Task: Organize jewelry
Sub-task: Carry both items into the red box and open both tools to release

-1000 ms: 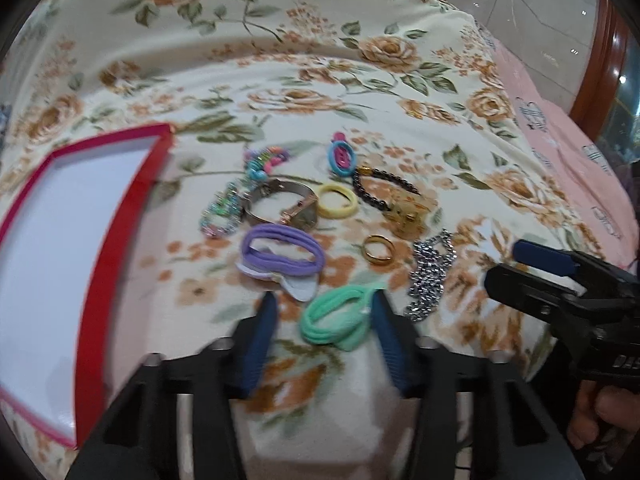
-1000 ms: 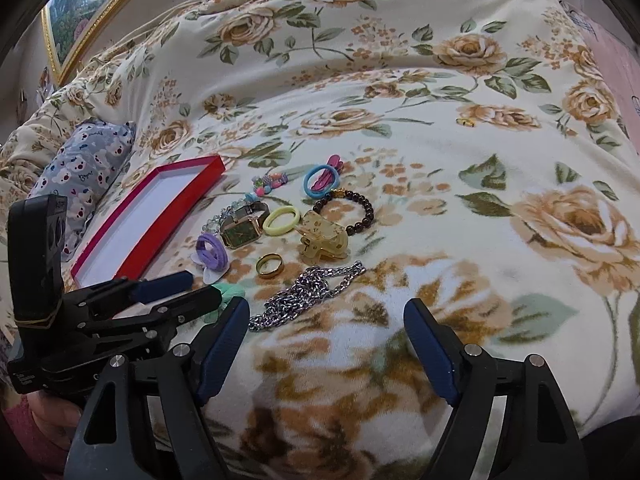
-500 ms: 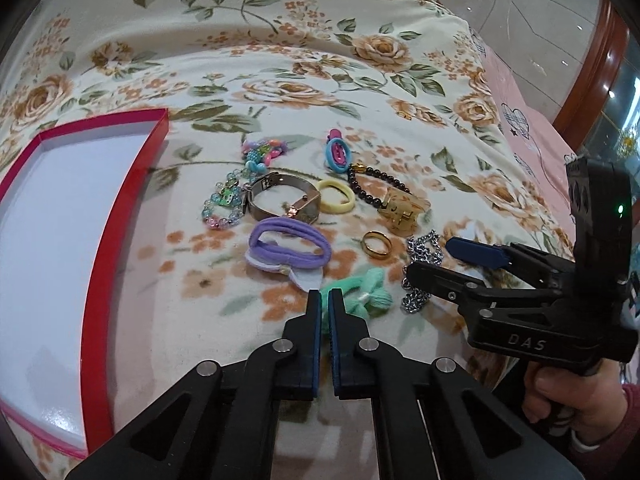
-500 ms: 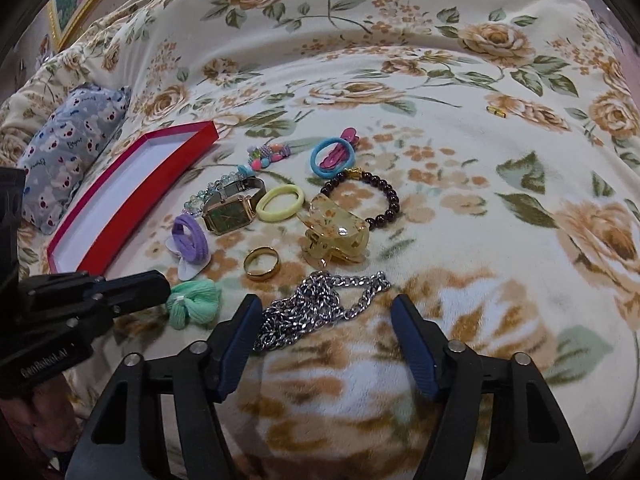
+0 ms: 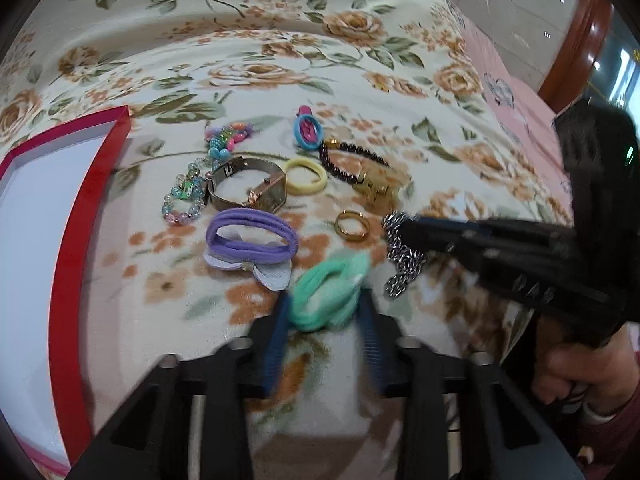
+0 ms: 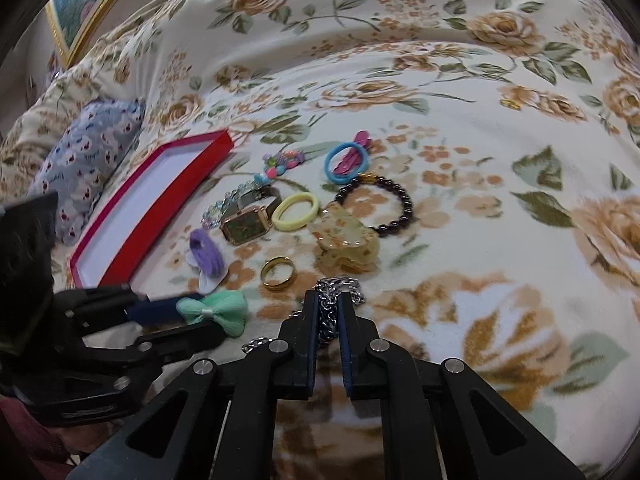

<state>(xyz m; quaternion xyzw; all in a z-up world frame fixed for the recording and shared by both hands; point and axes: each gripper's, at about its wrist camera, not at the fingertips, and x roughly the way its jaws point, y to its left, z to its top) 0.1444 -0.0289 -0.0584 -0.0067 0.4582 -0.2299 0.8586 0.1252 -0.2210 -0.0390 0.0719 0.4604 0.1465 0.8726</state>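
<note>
The right gripper [image 6: 329, 320] pinches the silver chain [image 6: 340, 288] tight between its two fingers. The chain lies on the flowery blanket [image 6: 440, 128], just beside the gold ring [image 6: 279, 273]. The left gripper [image 5: 324, 320] has its fingers apart, with the green hair tie [image 5: 332, 294] between them. The red box [image 6: 152, 208] sits past the ring, well apart from it.

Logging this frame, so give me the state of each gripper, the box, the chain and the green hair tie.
Left gripper: open, around the green hair tie.
Right gripper: shut on the chain.
Red box: open, nothing visible inside.
</note>
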